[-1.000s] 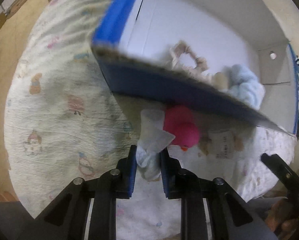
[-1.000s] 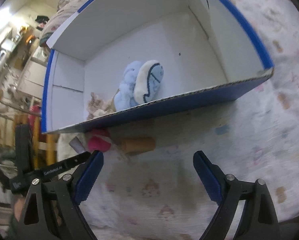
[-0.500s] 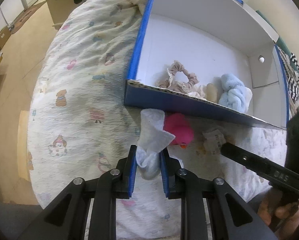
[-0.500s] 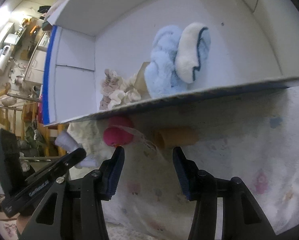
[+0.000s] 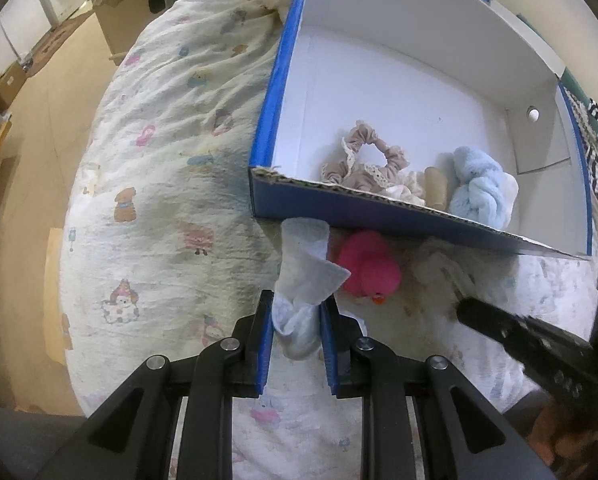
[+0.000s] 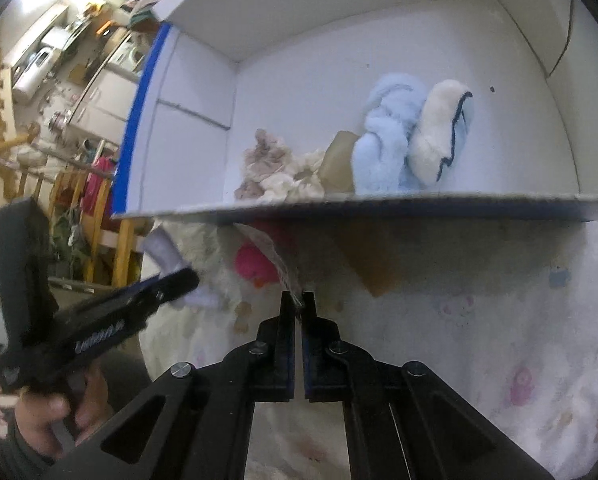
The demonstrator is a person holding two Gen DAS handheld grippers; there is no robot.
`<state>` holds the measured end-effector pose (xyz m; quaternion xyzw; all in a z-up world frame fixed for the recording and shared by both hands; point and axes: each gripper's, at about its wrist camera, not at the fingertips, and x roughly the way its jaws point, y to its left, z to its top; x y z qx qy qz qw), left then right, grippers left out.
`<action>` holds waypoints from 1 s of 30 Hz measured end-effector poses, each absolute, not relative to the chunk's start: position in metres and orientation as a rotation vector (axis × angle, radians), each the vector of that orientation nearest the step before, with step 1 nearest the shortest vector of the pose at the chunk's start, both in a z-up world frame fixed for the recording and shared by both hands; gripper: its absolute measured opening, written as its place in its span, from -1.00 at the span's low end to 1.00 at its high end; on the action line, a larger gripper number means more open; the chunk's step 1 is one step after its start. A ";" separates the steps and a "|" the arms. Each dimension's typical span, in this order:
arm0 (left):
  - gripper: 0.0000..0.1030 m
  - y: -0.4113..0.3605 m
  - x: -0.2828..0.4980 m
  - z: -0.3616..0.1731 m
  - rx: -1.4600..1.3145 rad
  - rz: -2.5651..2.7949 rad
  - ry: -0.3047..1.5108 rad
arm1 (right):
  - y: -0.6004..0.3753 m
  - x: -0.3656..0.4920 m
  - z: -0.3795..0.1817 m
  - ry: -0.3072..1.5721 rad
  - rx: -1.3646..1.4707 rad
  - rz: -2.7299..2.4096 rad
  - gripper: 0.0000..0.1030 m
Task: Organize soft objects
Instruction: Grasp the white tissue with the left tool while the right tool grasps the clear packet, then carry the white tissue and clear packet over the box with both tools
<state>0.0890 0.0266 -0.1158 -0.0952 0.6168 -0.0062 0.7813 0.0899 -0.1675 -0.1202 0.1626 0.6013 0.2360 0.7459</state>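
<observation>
Right now the left gripper [image 5: 297,316] has its jaws clamped on a pale blue sock [image 5: 304,276], low in the middle of the left wrist frame, just in front of the blue box [image 5: 275,108] on the printed quilt [image 5: 159,184]. A pink plush duck [image 5: 369,268] sits beside it. The right gripper [image 6: 297,300] has its jaws pressed together on a thin clear tag [image 6: 281,264] running to the duck. Inside the box lie 1 beige scrunchie [image 5: 363,160] and fluffy blue socks [image 5: 479,192].

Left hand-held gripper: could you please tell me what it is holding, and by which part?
The left hand-held gripper is shut on a pale blue-white cloth, gripping its bunched lower end; the rest sticks up above.
</observation>
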 end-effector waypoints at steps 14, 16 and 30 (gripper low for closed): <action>-0.62 0.003 0.082 -0.115 -0.118 0.004 1.317 | -0.196 0.059 -0.102 1.252 0.281 0.510 -0.92; -0.62 0.000 0.081 -0.114 -0.095 0.010 1.312 | -0.195 0.060 -0.100 1.244 0.281 0.510 -0.92; -0.62 0.005 0.058 -0.080 -0.077 0.050 1.194 | -0.192 0.056 -0.087 1.198 0.267 0.539 -0.92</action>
